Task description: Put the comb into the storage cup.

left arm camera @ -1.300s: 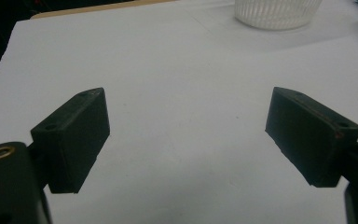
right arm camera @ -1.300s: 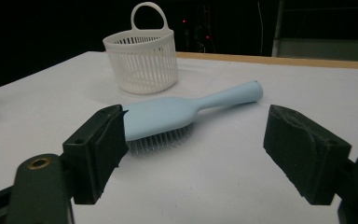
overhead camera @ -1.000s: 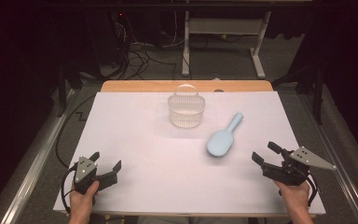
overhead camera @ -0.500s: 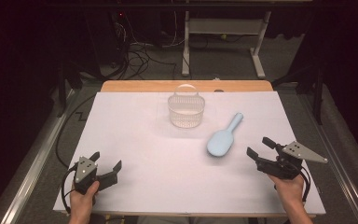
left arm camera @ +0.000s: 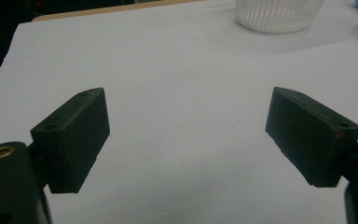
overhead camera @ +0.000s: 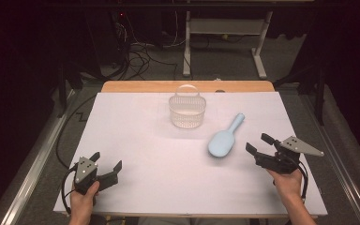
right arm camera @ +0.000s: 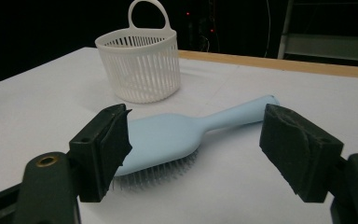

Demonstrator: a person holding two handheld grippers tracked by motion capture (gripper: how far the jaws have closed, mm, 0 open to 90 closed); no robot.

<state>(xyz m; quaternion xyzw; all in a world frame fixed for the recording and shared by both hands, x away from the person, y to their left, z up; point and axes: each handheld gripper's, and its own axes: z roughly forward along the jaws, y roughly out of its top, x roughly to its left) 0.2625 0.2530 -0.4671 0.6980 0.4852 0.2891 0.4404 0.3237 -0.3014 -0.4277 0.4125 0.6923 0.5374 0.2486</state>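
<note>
Table under a white sheet carries everything; no writing can be read on any item. Taking the white slatted basket as landmark: it stands upright near the far edge, and the pale blue hairbrush lies bristles-down just beside it on the right, handle angled away. The right gripper sits near the brush head, jaws spread wide and just been closing slightly, touching nothing. The left gripper rests well apart from the basket, near the front edge, jaws released and empty, bare sheet all around.
</note>
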